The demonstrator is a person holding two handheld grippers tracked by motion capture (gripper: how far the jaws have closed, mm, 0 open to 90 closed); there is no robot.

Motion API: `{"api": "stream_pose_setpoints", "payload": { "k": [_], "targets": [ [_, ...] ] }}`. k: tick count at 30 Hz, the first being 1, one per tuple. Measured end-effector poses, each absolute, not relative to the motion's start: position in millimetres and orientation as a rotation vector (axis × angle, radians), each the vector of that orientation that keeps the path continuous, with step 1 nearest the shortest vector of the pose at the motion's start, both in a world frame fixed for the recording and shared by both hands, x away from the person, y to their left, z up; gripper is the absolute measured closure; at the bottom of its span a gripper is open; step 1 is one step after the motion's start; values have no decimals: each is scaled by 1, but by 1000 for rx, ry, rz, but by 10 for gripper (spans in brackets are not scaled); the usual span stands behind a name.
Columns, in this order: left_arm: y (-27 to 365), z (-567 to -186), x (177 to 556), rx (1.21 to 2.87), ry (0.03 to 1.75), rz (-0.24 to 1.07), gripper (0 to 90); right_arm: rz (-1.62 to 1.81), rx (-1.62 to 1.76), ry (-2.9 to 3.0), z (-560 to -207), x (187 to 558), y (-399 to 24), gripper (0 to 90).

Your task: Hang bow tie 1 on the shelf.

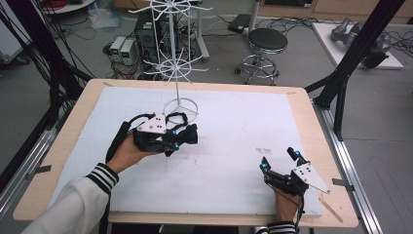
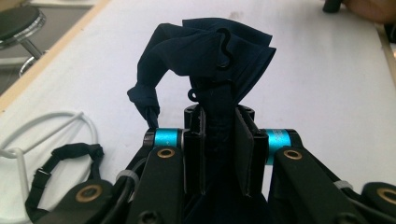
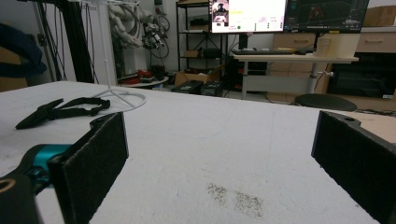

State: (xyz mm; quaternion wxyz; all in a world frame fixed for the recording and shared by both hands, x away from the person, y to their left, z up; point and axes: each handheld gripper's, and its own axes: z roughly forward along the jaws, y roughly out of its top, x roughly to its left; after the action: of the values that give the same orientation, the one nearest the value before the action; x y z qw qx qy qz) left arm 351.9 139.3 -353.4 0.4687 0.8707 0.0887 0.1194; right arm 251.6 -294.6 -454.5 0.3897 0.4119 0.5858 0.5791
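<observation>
I count one dark navy fabric piece with a black hook clasp (image 2: pixel 219 51), one white wire display stand (image 1: pixel 178 58) and two grippers. My left gripper (image 1: pixel 187 136), just in front of the stand's ring base, is clenched on the navy fabric, a black strap loop (image 2: pixel 65 161) trailing beside it. My right gripper (image 1: pixel 278 160), well right of the stand, is released. No readable writing.

Right gripper (image 3: pixel 219 154) low over white table cover (image 3: pixel 210 135), jaws wide apart, nothing between. Dark smudge (image 3: pixel 236 198) near, ahead. Black strap (image 3: pixel 60 109) far left, beside white wire stand base (image 3: pixel 123 99).
</observation>
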Motion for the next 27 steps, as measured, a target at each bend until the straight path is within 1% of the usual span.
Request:
{"api": "stream_pose_setpoints", "payload": {
  "k": [17,25,27],
  "targets": [
    [160,-338,352,1970,310,415,751,1469,1047,1489,-455,252,-295,30],
    [169,-333,353,1897,357,440,752,1470,1047,1488,-455,252,-294,30],
    [171,-332,353,1868,375,429,752,1470,1046,1488,-455,252,-294,30]
  ]
}}
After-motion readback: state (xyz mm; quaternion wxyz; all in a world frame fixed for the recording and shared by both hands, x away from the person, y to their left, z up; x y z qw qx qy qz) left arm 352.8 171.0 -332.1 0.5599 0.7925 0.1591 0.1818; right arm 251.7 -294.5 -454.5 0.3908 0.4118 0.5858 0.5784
